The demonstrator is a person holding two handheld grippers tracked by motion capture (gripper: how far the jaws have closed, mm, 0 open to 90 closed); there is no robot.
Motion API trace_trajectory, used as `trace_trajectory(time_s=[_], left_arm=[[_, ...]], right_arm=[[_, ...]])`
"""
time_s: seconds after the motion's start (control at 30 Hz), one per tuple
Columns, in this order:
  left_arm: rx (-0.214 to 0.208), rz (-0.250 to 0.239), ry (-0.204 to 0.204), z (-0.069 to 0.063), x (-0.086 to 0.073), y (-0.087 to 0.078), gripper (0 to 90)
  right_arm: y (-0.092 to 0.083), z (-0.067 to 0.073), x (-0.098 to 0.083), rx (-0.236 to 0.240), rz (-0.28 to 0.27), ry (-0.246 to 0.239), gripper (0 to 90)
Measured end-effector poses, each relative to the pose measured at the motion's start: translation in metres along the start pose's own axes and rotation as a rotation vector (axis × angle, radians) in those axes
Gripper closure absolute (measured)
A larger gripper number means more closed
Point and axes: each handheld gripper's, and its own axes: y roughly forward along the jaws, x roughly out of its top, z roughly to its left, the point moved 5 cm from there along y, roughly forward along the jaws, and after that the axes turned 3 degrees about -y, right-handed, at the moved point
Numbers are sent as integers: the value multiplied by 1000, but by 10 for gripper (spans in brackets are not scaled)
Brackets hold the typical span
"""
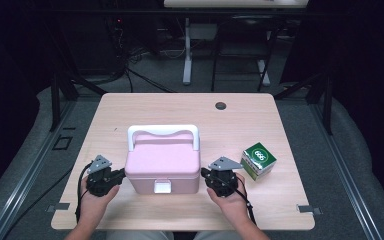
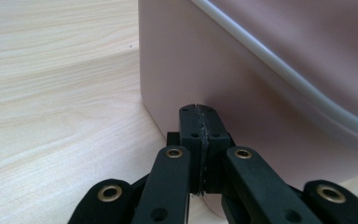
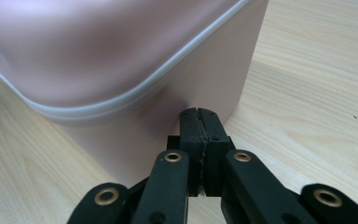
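A pink box (image 1: 163, 162) with a white handle (image 1: 163, 131) and a white front latch (image 1: 162, 187) stands on the wooden table (image 1: 180, 107). My left gripper (image 1: 121, 174) is shut with nothing between its jaws, its tips at the box's left wall (image 2: 205, 70). My right gripper (image 1: 204, 173) is also shut and empty, its tips against the box's right wall (image 3: 205, 88). In each gripper view the two black pads (image 2: 198, 122) (image 3: 198, 124) meet flat together just short of the pink wall. A hand holds each gripper from the table's near edge.
A small green and white carton (image 1: 258, 160) sits on the table to the right of my right gripper. A dark round hole (image 1: 221, 105) lies near the table's far edge. Desk legs and cables stand on the floor beyond the table.
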Motion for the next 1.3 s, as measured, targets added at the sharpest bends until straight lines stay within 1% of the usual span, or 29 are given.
trace_trajectory(time_s=[0.07,0.1,0.17,0.3,0.37,0.4,0.5,0.53,0.63,0.7,0.73,0.77,0.83,0.9,0.93,0.97,1.03,1.13,1.17,1.23,1.27,1.3], left_arm=[[-11,3,-2,-1,-1,-3,900],[-16,5,1,-1,-2,-6,900],[-17,5,1,-1,-3,-7,900],[-17,12,12,-2,-4,-10,900],[-18,12,6,-4,-5,-11,900],[-19,18,19,-4,-5,-12,900],[-11,19,21,-5,-7,-15,900],[-8,21,18,-5,-7,-15,900],[-3,23,4,-5,-9,-18,900],[-4,20,-3,-6,-10,-19,900],[-6,20,-3,-6,-10,-19,900],[-8,21,-5,-7,-10,-20,900],[-14,21,-6,-7,-11,-20,900],[-23,22,-21,-6,-11,-20,900],[-33,26,-24,-5,-11,-20,900],[-33,26,-24,-5,-11,-20,900],[-46,24,-27,-5,-11,-20,900],[-56,29,-27,-5,-11,-20,900],[-60,31,-29,-5,-10,-20,899],[-63,34,-36,-4,-10,-20,897],[-66,36,-38,-3,-9,-20,871],[-66,24,-42,-2,-8,-21,871]], right_arm=[[-2,1,-2,0,-6,4,900],[-3,3,-3,7,-12,16,900],[-4,4,-4,10,-12,21,900],[-8,9,-6,14,-3,1,900],[-9,10,-7,16,0,3,900],[-10,11,-7,16,1,0,900],[-12,13,-8,20,0,2,900],[-12,14,-9,21,-2,5,900],[-14,18,-10,24,-7,-14,900],[-15,19,-11,32,-10,-16,900],[-15,19,-11,32,-10,-16,900],[-15,19,-12,37,-6,-1,900],[-16,19,-12,36,-6,4,900],[-16,19,-12,37,-6,8,900],[-16,19,-12,41,-8,15,900],[-16,19,-12,41,-8,15,900],[-15,17,-12,40,-9,19,897],[-14,15,-12,31,-9,23,857],[-15,13,-13,37,-8,30,838],[-14,12,-13,41,-9,31,830],[-14,11,-13,43,-8,30,821],[-14,11,-13,43,-8,30,821]])
